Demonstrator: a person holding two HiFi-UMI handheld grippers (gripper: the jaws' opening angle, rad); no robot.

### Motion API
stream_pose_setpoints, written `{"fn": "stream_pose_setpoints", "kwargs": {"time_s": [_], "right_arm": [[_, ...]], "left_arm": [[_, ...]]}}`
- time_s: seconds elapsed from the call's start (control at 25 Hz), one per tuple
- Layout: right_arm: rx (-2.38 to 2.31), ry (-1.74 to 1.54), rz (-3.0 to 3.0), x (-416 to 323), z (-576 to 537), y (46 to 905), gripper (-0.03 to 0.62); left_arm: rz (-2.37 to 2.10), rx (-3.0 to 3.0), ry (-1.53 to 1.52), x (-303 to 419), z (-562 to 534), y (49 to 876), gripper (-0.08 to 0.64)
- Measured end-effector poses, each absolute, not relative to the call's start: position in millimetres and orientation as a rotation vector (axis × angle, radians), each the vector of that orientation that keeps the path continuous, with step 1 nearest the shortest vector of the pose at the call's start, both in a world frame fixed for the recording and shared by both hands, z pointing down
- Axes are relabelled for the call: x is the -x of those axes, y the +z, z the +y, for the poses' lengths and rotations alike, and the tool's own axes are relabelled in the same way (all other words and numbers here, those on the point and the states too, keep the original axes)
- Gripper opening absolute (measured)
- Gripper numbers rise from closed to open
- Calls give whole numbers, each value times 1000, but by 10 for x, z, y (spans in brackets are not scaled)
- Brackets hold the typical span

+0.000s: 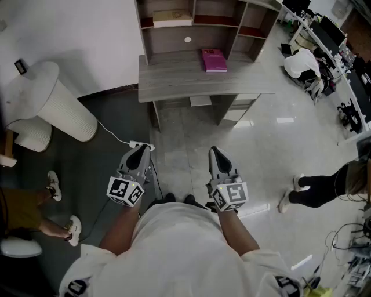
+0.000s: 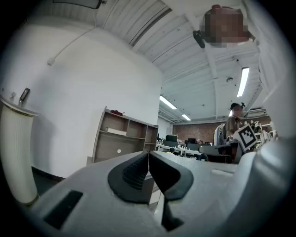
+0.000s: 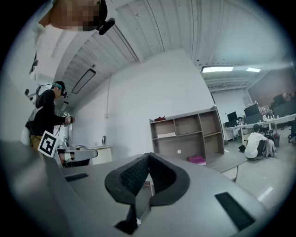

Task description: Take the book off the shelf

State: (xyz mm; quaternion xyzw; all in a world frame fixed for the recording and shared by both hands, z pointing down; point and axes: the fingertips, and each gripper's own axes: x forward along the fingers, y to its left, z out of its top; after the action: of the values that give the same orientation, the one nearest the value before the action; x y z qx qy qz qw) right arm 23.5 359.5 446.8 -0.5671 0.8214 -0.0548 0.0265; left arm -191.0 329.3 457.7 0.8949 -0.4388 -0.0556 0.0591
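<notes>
In the head view, the left hand-held gripper (image 1: 139, 152) and the right hand-held gripper (image 1: 215, 153) sit side by side, well apart from the shelf (image 1: 197, 26) at 12 o'clock. A cream book (image 1: 172, 17) lies flat in the shelf's upper left compartment. A pink book (image 1: 214, 60) lies on the bench (image 1: 174, 78), at 5 o'clock from it.

In the left gripper view, the jaws are pressed together with nothing between them. The shelf (image 2: 122, 139) stands at 11 o'clock.

In the right gripper view, the jaws are likewise together and empty. The shelf (image 3: 187, 134) stands at 1 o'clock.
</notes>
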Motion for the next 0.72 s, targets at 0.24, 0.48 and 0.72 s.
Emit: {"fn": "stream_pose_setpoints", "kwargs": {"time_s": [0.24, 0.48, 0.72], "right_arm": [[1760, -159, 2529, -276, 3545, 4498, 15], [1702, -216, 2482, -377, 3538, 4499, 15], [1565, -212, 2507, -410, 3524, 4462, 15]], "left_arm": [[-1357, -2712, -158, 1929, 3254, 4583, 20], [-1343, -2702, -122, 1853, 3232, 4642, 20], [-1328, -2702, -115, 1794, 3202, 4651, 20]]}}
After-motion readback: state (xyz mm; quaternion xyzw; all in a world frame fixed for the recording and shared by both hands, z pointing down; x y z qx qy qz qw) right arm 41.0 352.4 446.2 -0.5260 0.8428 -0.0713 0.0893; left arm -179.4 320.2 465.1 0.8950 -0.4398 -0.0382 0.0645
